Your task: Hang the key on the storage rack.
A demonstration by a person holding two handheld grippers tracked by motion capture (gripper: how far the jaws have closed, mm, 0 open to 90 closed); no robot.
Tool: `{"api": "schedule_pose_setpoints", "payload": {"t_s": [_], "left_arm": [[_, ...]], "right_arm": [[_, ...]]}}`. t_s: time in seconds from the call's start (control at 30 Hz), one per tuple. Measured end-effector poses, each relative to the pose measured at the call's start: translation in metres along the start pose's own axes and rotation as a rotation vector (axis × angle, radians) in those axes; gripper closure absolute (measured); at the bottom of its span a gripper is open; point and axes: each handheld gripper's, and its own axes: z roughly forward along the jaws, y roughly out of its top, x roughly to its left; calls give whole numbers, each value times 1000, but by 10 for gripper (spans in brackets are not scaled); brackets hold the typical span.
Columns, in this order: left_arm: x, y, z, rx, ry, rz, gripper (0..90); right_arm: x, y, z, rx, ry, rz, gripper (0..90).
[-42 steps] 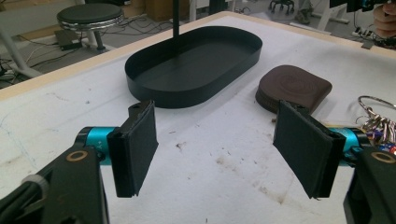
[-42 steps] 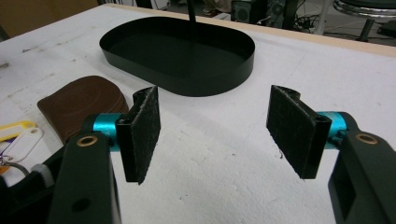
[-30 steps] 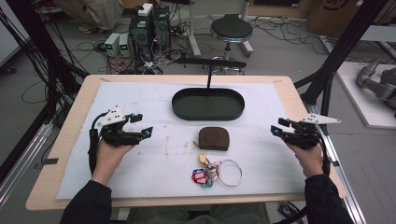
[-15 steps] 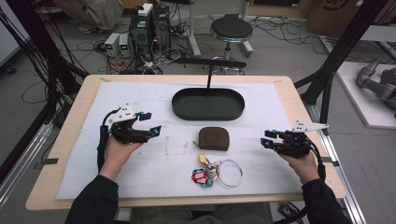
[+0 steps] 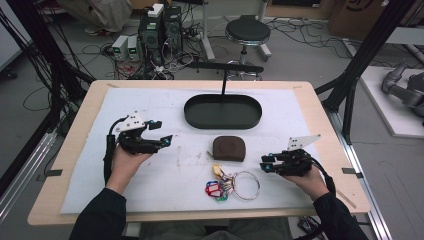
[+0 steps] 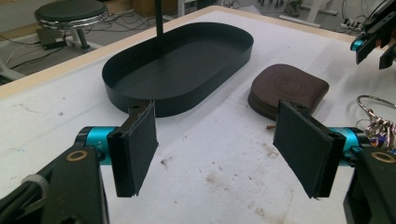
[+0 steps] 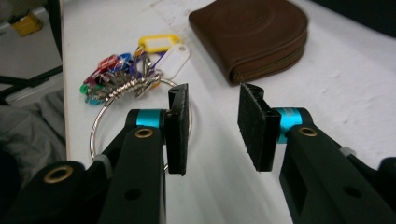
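— What has been changed since the earlier frames?
— Both grippers have been brought inward from the side edges of the bench. The right gripper has been drawn toward the near edge and now is held just beside the key ring.

— How are the fingers set?
— On the left gripper the fingers are spread wide and nothing is held between them. On the right gripper the fingers are parted by a narrower gap, also with nothing held.

— Where are the things placed?
— A black oval tray is seen toward the far edge, at mid bench. A brown zip pouch is laid flat just on the near side of it, apart from it. The key ring, with coloured tags bunched on its left, is laid nearer the near edge, close to the pouch. In the right gripper view the ring is partly hidden behind the left-hand finger.
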Motion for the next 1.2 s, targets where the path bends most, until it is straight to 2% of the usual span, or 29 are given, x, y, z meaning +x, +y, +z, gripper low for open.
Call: {"api": "schedule_pose_setpoints", "payload": {"t_s": [0.17, 0.43, 0.57, 0.73, 0.8, 0.9, 1.2], "left_arm": [[-1, 0, 1, 6, 1, 1, 301], [-2, -1, 1, 9, -6, 3, 301], [-3, -1, 2, 10, -4, 3, 302], [-3, -1, 2, 11, -2, 1, 302], [-3, -1, 2, 12, -2, 3, 301], [-3, -1, 2, 13, -1, 4, 302], [-4, -1, 1, 11, 0, 1, 302]], "right_arm": [[5, -1, 11, 65, 25, -3, 667], [15, 1, 31, 169, 16, -35, 667], [18, 0, 38, 210, 9, -65, 698], [20, 0, 39, 210, -24, -82, 791], [21, 0, 39, 209, -44, -105, 835], [21, 0, 39, 211, -53, -111, 852], [16, 4, 26, 112, -72, -84, 875]]}}
